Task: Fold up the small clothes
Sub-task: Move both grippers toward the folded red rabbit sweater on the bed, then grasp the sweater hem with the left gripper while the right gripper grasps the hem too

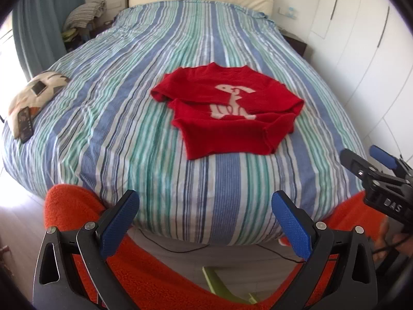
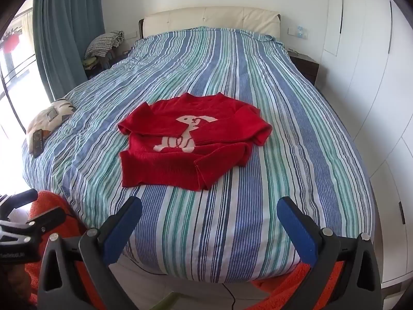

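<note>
Sweater [image 2: 188, 139]: red, white animal print, we see it flat mid-bed [image 2: 296, 118], sleeves folded in.
Left gripper [image 1: 205, 222]: fingers spread wide, nothing held, at bed's foot.
Right gripper [image 2: 209, 228]: fingers spread wide, nothing held, apart from sweater.
Pillow [image 1: 36, 90]: bed's left edge.

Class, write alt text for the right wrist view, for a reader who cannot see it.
A small red sweater with a white animal design lies on a striped bed cover, both sleeves folded across its front. The open right gripper hangs empty over the bed's near edge.
</note>
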`<control>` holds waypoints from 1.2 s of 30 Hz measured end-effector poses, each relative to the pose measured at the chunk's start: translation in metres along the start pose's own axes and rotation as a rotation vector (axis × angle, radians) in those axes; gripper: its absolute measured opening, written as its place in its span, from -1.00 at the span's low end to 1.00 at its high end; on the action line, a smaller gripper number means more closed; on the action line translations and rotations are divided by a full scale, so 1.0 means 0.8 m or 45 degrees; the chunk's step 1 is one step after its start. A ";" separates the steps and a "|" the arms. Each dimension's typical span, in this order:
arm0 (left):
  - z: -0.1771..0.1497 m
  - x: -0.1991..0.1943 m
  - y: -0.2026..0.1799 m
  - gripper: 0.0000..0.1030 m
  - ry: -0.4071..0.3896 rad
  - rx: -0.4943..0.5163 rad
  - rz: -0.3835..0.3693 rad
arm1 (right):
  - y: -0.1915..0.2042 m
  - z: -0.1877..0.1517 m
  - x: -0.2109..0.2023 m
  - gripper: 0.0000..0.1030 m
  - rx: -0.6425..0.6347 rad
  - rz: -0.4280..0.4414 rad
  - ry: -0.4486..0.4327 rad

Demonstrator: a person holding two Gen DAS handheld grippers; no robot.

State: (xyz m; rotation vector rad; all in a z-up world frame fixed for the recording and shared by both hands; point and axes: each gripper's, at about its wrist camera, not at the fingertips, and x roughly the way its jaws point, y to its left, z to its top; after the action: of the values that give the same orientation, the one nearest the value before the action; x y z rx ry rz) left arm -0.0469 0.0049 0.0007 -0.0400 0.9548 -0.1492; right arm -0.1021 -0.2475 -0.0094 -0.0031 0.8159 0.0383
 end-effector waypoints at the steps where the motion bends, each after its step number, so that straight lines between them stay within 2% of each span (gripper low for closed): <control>1: -0.002 -0.001 -0.002 0.99 0.008 0.021 -0.043 | 0.000 0.001 0.000 1.00 -0.001 0.002 -0.007; 4: -0.008 0.004 -0.018 0.99 0.079 0.104 -0.139 | 0.001 0.003 -0.001 1.00 -0.001 0.003 -0.023; 13: -0.020 0.001 -0.049 0.99 0.090 0.285 -0.166 | -0.013 0.010 -0.012 1.00 0.047 -0.023 -0.091; 16: -0.012 -0.001 -0.039 0.99 0.054 0.266 -0.126 | -0.025 0.016 -0.013 1.00 0.095 0.005 -0.117; 19: 0.011 0.015 0.006 0.99 0.004 0.125 -0.029 | -0.036 0.018 0.003 1.00 0.086 0.116 -0.104; 21: 0.024 0.038 0.046 0.99 -0.036 0.014 0.094 | -0.042 0.012 0.025 1.00 0.074 0.152 -0.053; 23: 0.036 0.065 0.082 0.99 -0.044 -0.074 0.166 | -0.051 0.002 0.049 1.00 0.097 0.144 -0.016; 25: 0.045 0.098 0.106 0.99 -0.019 -0.134 0.145 | -0.062 -0.003 0.076 1.00 0.138 0.146 0.035; 27: 0.053 0.137 0.112 0.99 0.012 -0.154 0.070 | -0.069 -0.003 0.105 1.00 0.183 0.182 0.057; 30: 0.061 0.203 0.099 0.97 0.080 -0.144 -0.021 | -0.066 0.001 0.168 1.00 0.214 0.238 0.103; 32: 0.064 0.241 0.087 0.97 0.119 -0.137 -0.035 | -0.061 0.004 0.214 1.00 0.274 0.267 0.150; 35: 0.064 0.278 0.078 0.94 0.164 -0.136 0.003 | -0.073 0.014 0.276 0.99 0.591 0.346 0.264; 36: 0.064 0.284 0.079 0.87 0.176 -0.148 0.003 | -0.079 0.017 0.290 0.99 0.705 0.362 0.284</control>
State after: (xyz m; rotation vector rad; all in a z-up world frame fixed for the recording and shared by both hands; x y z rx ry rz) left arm 0.1311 0.0331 -0.1602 -0.1366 1.1006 -0.0950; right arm 0.0690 -0.3030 -0.1702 0.6414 1.0235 0.0798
